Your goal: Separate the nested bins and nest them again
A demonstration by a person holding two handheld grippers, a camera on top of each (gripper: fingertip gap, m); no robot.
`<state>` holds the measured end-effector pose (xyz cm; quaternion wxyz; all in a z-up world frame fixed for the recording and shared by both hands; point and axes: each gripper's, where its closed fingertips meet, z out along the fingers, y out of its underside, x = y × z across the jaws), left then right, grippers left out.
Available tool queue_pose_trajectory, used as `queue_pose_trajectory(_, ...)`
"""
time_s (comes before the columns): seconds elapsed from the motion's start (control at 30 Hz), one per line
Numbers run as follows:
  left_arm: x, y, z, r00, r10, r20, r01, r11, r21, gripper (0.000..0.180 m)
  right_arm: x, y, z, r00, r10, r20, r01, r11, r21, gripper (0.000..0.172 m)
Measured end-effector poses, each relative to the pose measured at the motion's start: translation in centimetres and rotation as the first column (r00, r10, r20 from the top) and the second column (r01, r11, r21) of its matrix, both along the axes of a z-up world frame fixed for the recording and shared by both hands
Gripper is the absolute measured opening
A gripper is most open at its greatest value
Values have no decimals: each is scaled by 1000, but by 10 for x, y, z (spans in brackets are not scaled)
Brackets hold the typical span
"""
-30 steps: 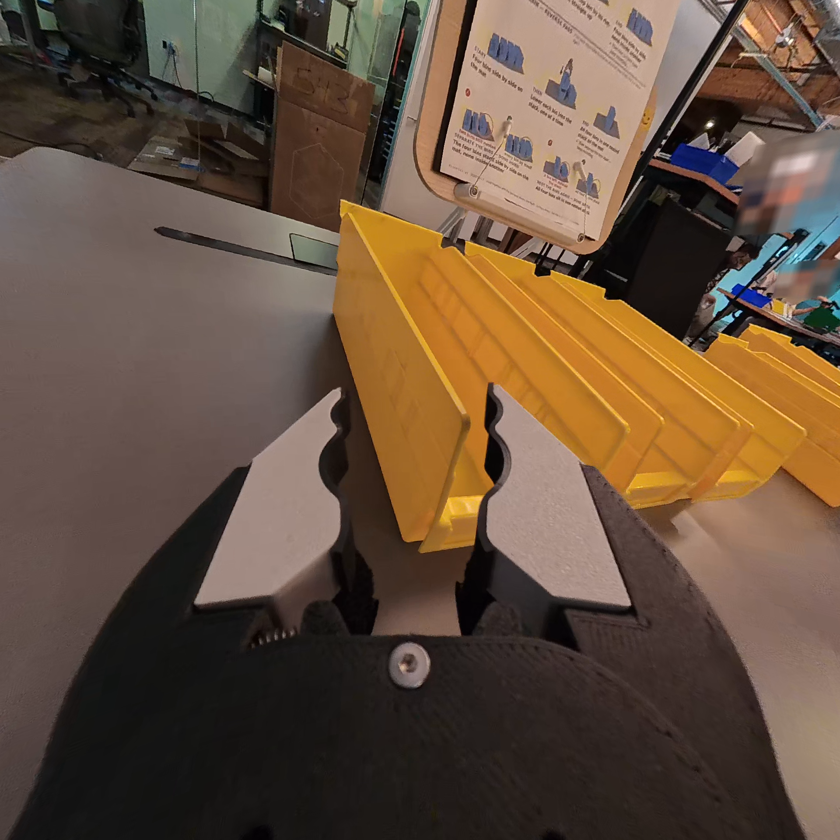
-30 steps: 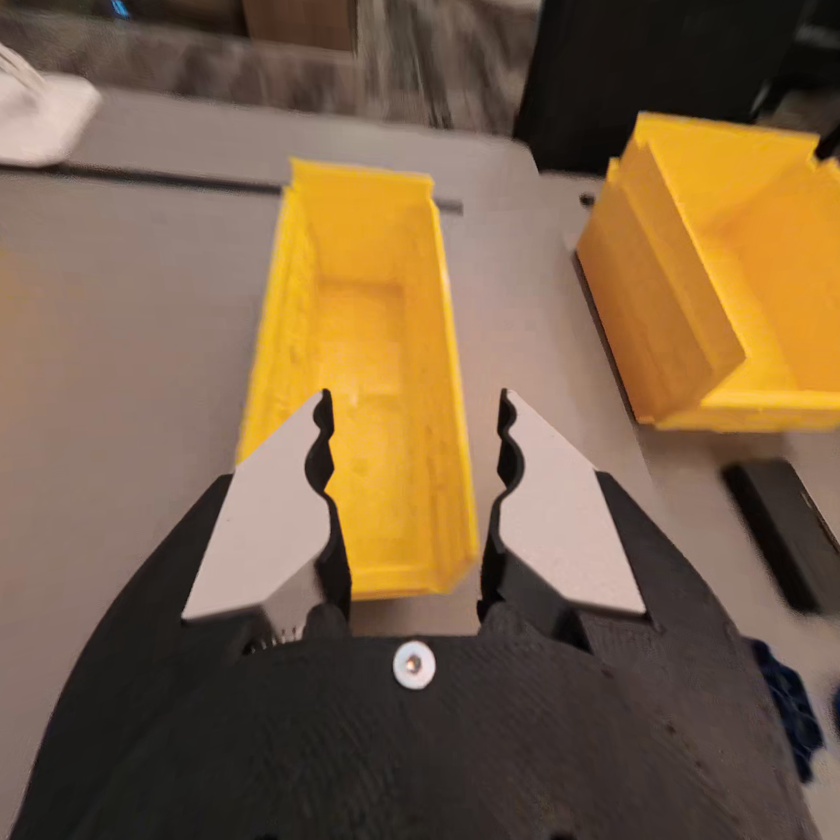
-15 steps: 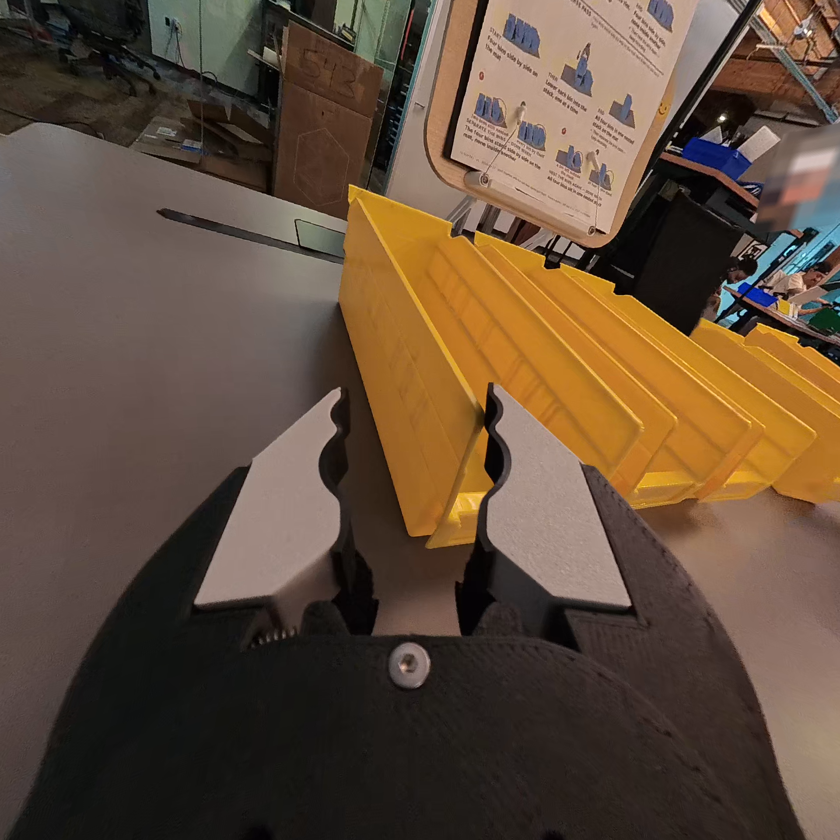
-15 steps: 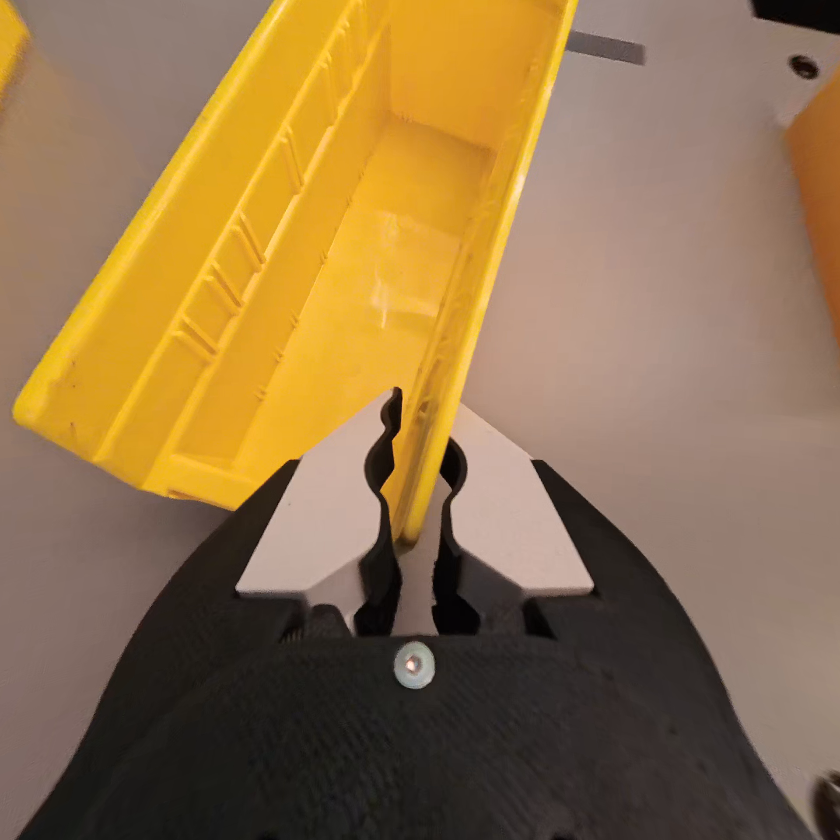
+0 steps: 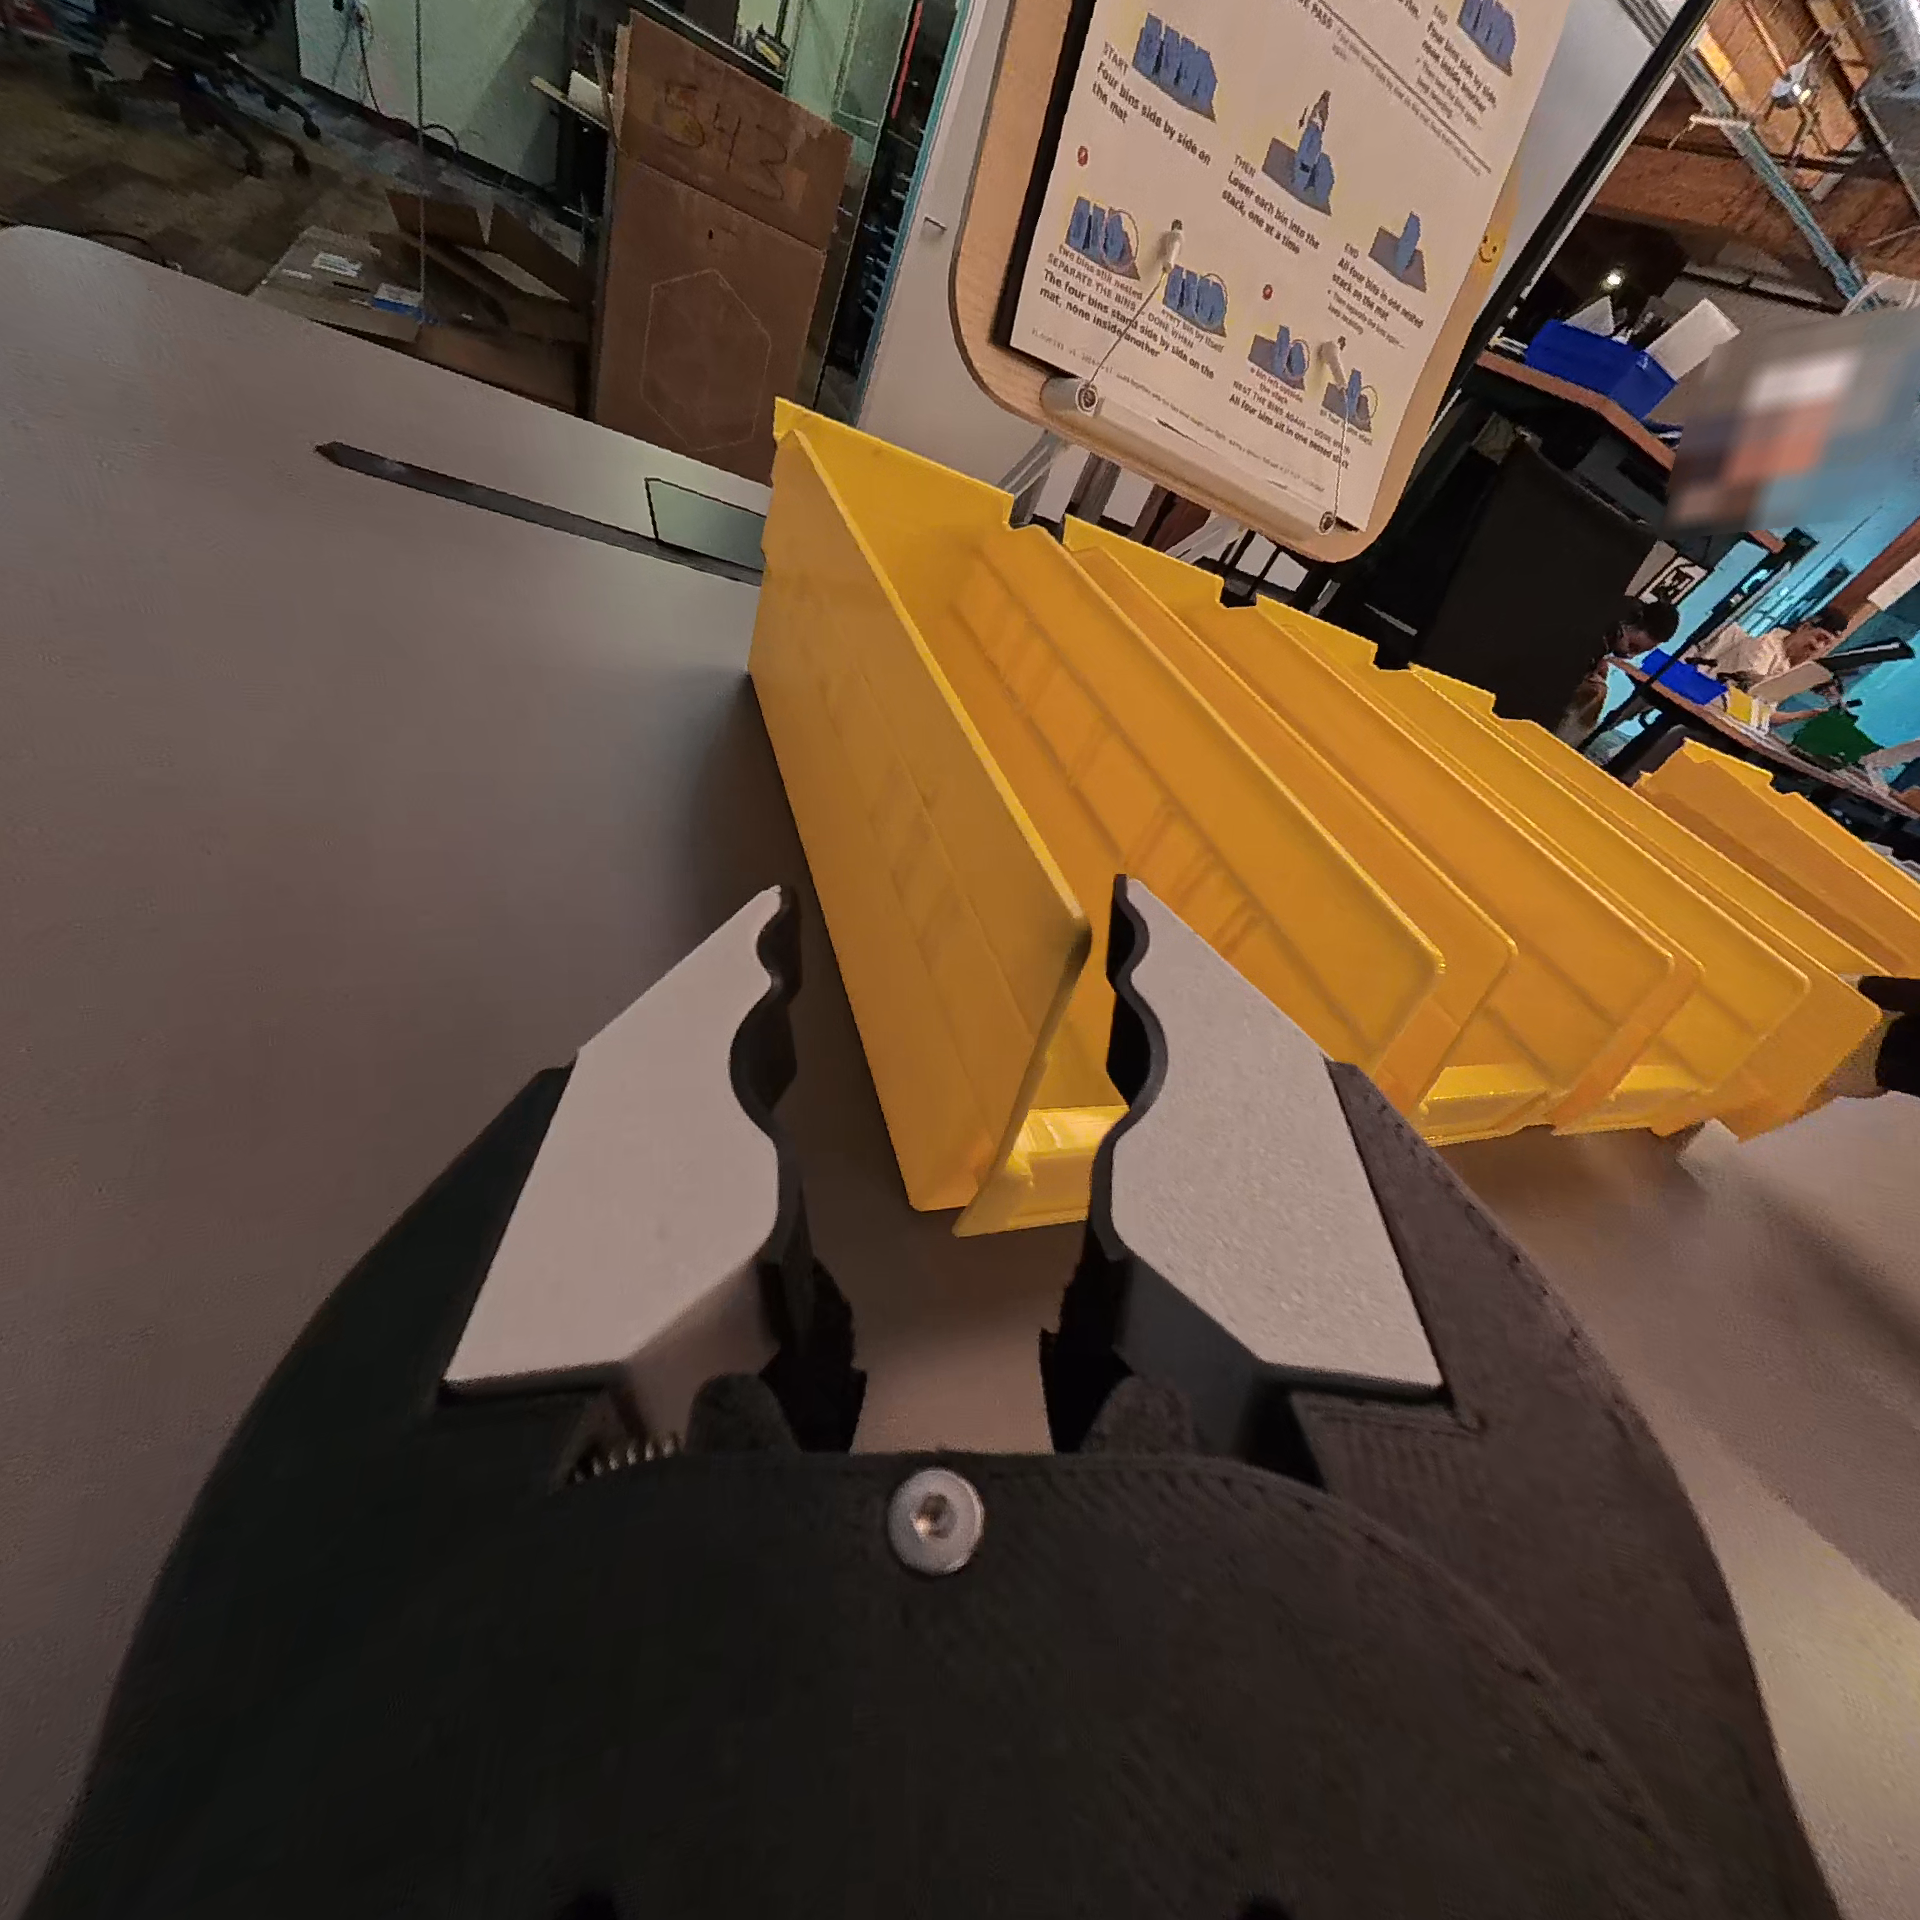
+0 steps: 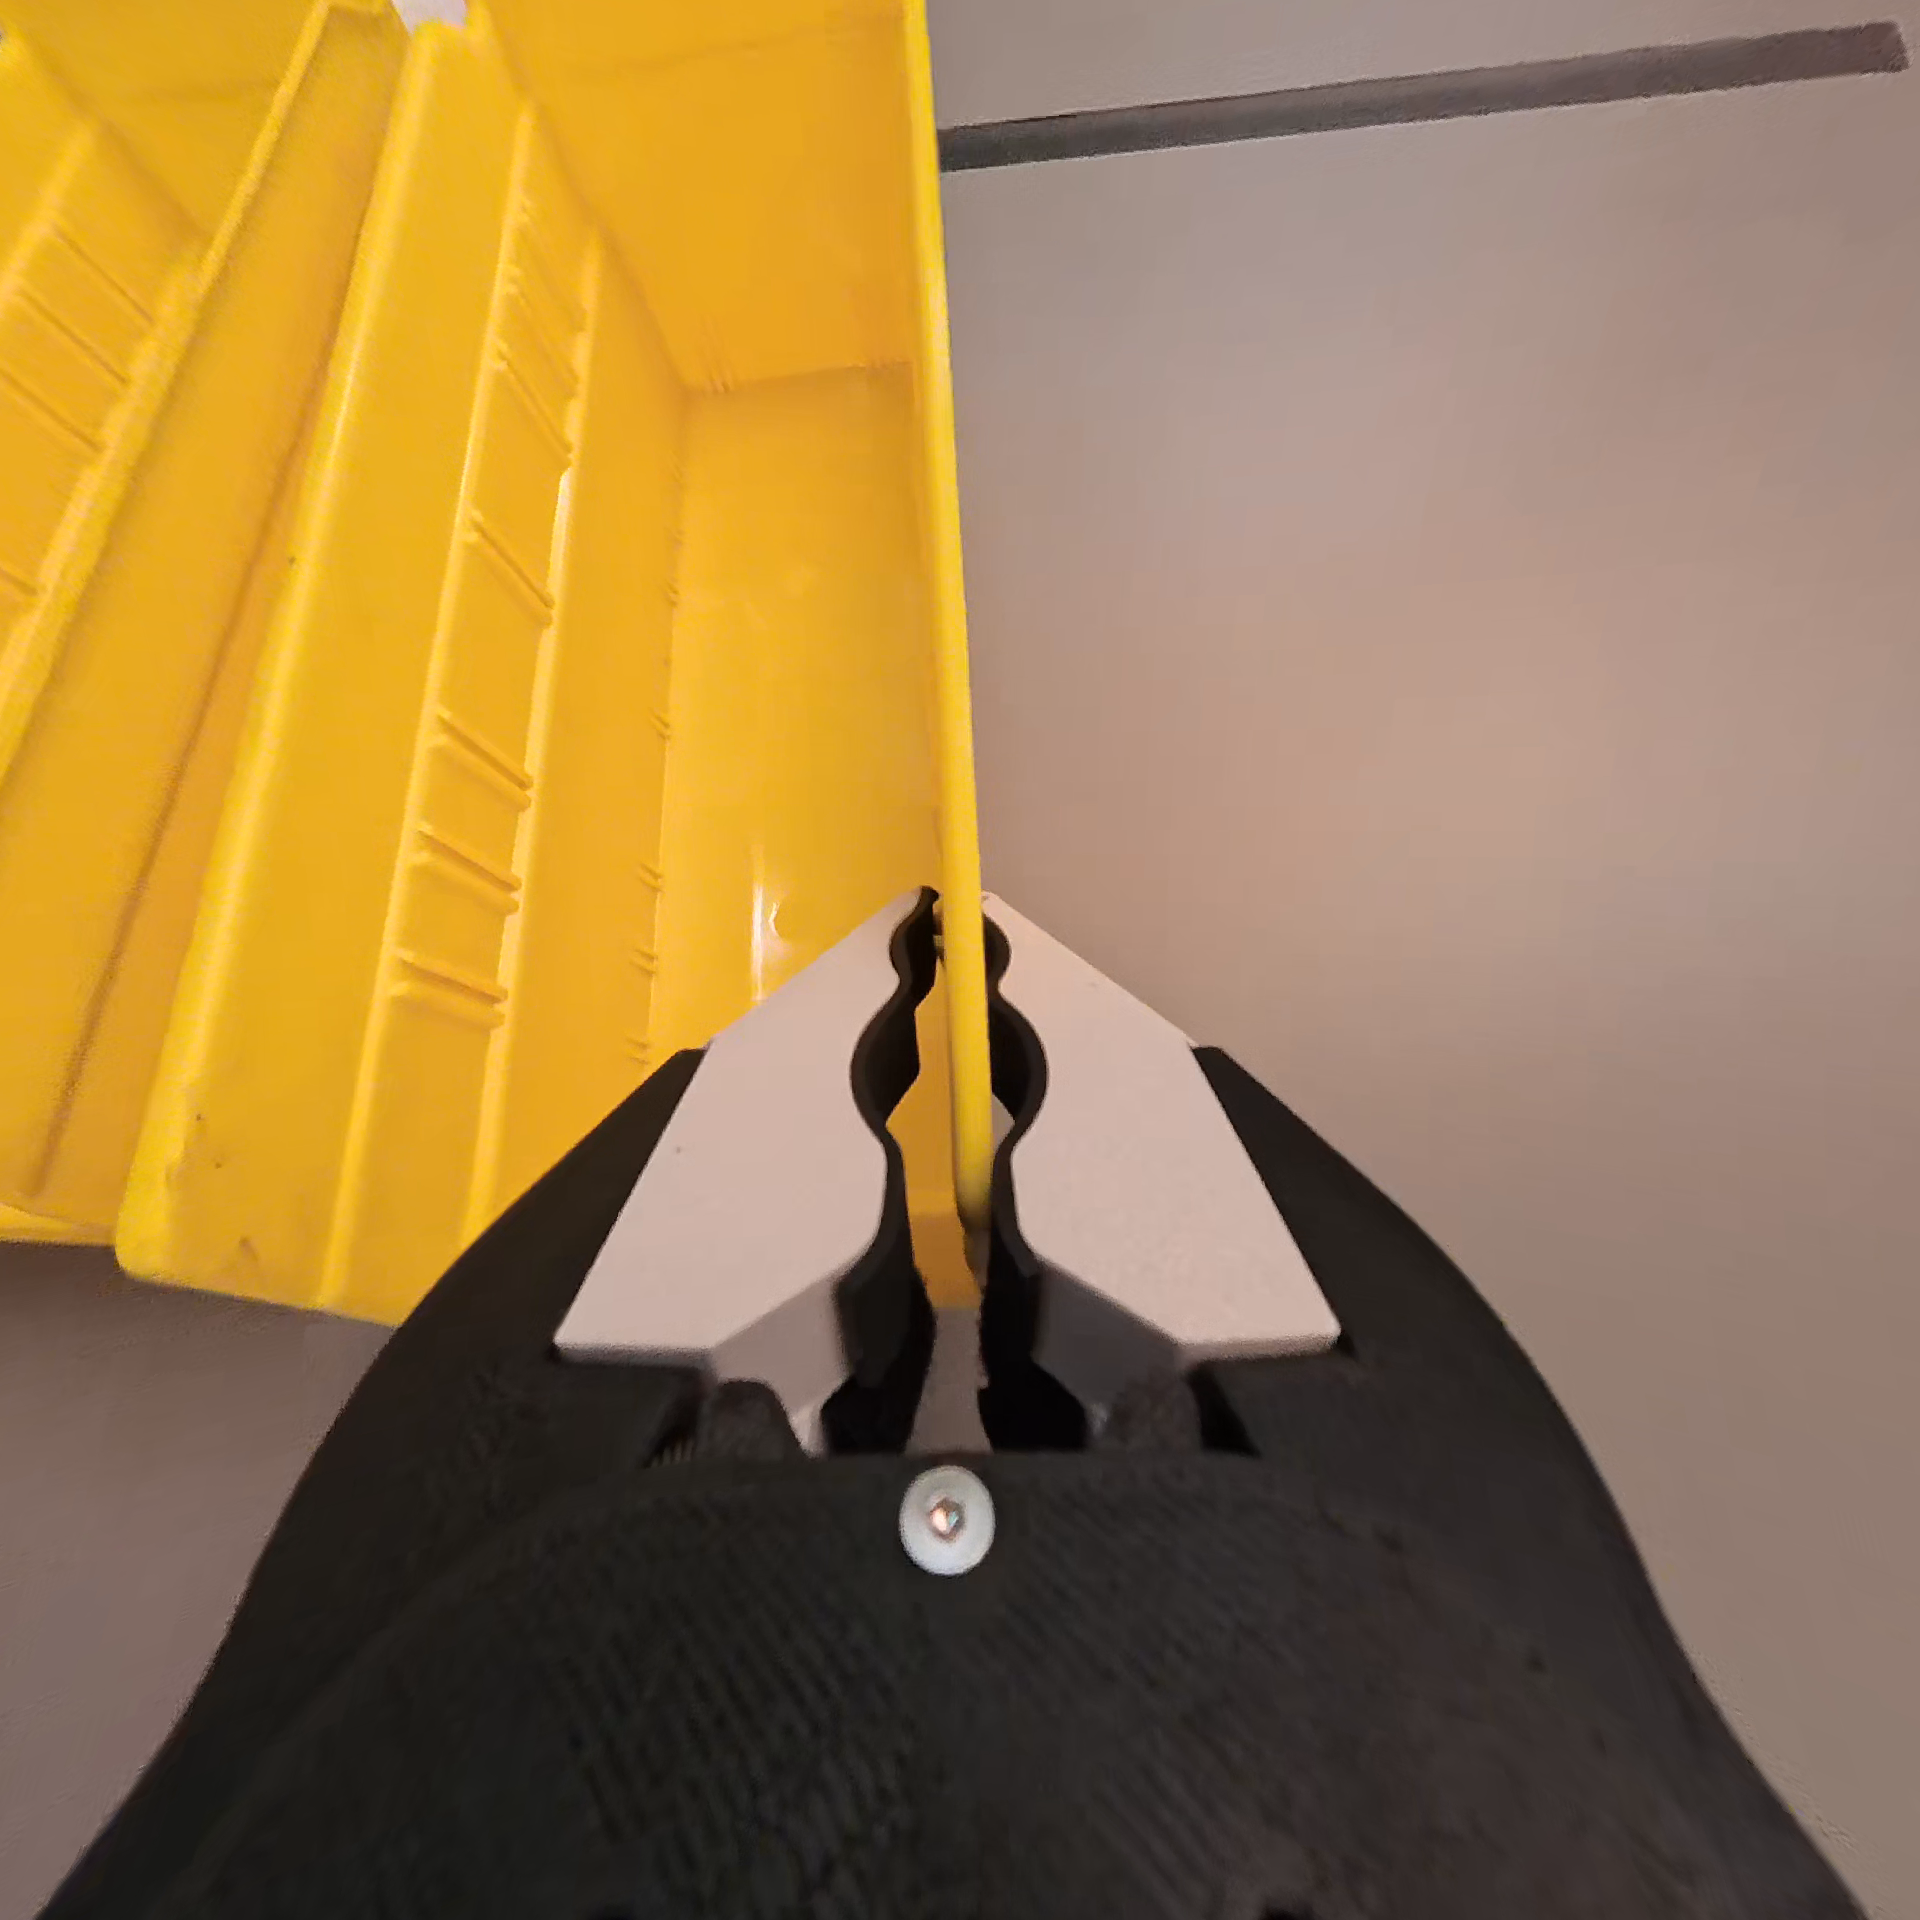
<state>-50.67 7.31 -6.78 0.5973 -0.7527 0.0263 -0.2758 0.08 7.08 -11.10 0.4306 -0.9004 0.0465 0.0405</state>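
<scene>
Several yellow bins stand side by side on the grey table. In the left wrist view my left gripper is open. The left wall of the nearest bin stands between its pads, with a gap on each side. In the right wrist view my right gripper is shut on the thin right side wall of a yellow bin, which lies close beside another yellow bin. A black part at the right end of the row in the left wrist view looks like the right gripper.
A poster board on a stand rises behind the bins. A dark strip crosses the table at the back. More yellow bins show farther right. Bare table lies right of the held bin.
My right gripper went from open around a lone bin's end to shut on its side wall, then carried it left beside the other bins. My left gripper stayed open and barely moved.
</scene>
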Motion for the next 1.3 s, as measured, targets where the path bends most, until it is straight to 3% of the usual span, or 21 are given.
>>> queue_pose_trajectory(0.07,1,0,0,1000,-3,-6,3,1000,0,58,-6,2,1,1000,-22,-6,22,1000,9,3)
queue_pose_trajectory(0.2,3,-2,2,1000,-16,4,16,1000,11,59,-16,2,7,1000,-17,20,15,998,66,24)
queue_pose_trajectory(0.27,3,-3,6,1000,-25,18,25,999,24,60,-17,-1,23,1000,-1,19,-1,990,143,35)
queue_pose_trajectory(0.37,7,-6,23,998,-58,28,56,994,91,64,-5,-8,64,999,6,44,-18,962,273,38)
queue_pose_trajectory(0.53,7,-3,86,992,-28,-126,63,957,284,71,10,-4,105,988,114,100,-135,962,238,57)
queue_pose_trajectory(0.67,16,11,145,981,-132,-146,175,921,348,74,18,17,128,974,144,174,-185,950,250,48)
queue_pose_trajectory(0.7,20,14,160,973,-174,-152,218,910,353,66,16,20,131,975,152,160,-188,952,242,45)
queue_pose_trajectory(0.77,25,10,202,952,-245,-183,302,849,434,28,8,24,138,979,171,111,-195,947,254,38)
queue_pose_trajectory(0.87,18,4,263,955,-196,-221,290,766,574,24,6,30,134,976,198,88,-213,950,230,28)
queue_pose_trajectory(0.93,17,4,281,949,-206,-239,310,751,583,19,8,32,124,975,197,101,-213,960,183,21)
queue_pose_trajectory(1.03,13,10,285,945,-239,-222,325,746,581,3,0,37,109,968,234,96,-244,964,107,23)
queue_pose_trajectory(1.17,9,21,281,939,-291,-184,343,739,580,0,-7,46,83,963,242,118,-237,970,-59,28)
queue_pose_trajectory(1.3,11,16,288,931,-348,-114,346,737,580,23,-20,60,68,970,237,54,-225,961,-160,32)
